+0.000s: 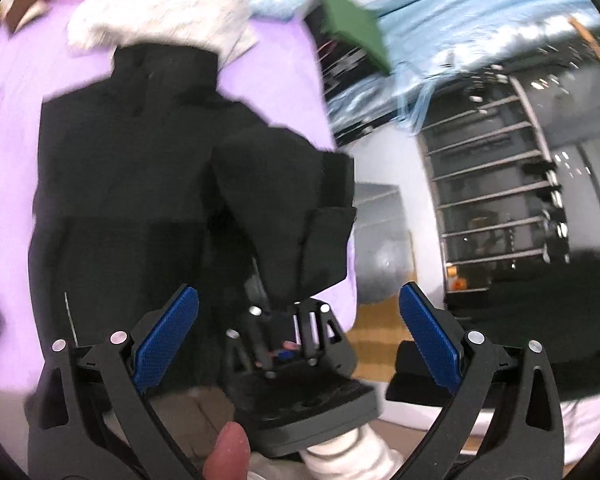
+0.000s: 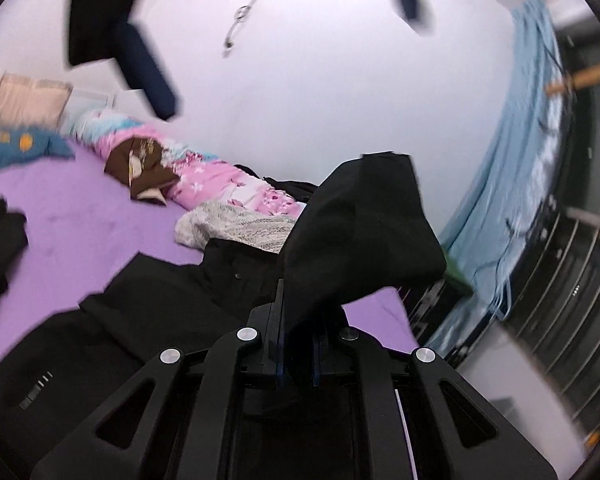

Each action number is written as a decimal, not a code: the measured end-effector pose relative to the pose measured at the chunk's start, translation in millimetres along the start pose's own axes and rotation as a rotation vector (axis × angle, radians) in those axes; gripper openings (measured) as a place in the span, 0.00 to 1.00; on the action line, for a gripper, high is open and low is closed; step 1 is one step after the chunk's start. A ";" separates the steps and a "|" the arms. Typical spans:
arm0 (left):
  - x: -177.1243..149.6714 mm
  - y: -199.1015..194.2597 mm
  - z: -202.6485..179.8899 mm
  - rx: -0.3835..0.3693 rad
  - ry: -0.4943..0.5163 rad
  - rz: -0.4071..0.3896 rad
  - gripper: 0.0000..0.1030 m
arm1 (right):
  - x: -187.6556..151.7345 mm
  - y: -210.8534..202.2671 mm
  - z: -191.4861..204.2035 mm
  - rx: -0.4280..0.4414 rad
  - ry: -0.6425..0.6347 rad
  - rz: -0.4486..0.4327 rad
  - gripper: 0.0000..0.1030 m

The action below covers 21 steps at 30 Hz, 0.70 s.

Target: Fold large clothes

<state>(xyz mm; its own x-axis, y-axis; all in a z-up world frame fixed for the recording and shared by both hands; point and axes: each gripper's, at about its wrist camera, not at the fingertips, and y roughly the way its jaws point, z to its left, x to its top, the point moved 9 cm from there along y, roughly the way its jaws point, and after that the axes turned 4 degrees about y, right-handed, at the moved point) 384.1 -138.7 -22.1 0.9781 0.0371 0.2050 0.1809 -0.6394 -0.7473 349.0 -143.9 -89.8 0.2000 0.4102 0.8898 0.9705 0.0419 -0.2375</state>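
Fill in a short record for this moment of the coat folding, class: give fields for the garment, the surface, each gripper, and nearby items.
garment: black coat, spread out, one sleeve lifted
surface: purple bedsheet
right gripper: shut on the sleeve end, holding it above the coat
left gripper: open, blue pads wide apart, holding nothing
nearby items: grey-white knit at the coat's collar end; pink floral quilt by the wall; light blue curtain at the bed's side

A black coat (image 1: 132, 184) lies spread on the purple bedsheet (image 1: 16, 128), 1 sleeve (image 2: 356, 232) lifted and bunched.
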 end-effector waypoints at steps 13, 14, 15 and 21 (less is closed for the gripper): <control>5.9 46.4 67.8 -0.003 -0.245 0.125 0.92 | -6.4 -9.6 58.7 -0.017 -0.234 -0.049 0.08; 5.4 48.1 74.2 0.012 -0.248 0.131 0.91 | -6.3 -10.1 58.3 -0.011 -0.229 -0.050 0.08; 5.1 47.9 78.2 0.021 -0.252 0.129 0.81 | -6.8 -9.1 59.4 -0.009 -0.232 -0.051 0.08; 6.0 47.0 97.0 0.034 -0.266 0.133 0.37 | -8.7 -2.3 67.5 -0.012 -0.258 -0.053 0.09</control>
<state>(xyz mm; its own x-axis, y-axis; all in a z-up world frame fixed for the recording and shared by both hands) 408.5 -94.0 -117.4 0.9853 0.1580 -0.0654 0.0488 -0.6261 -0.7782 335.9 -86.1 -123.3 0.1089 0.6263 0.7719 0.9805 0.0600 -0.1870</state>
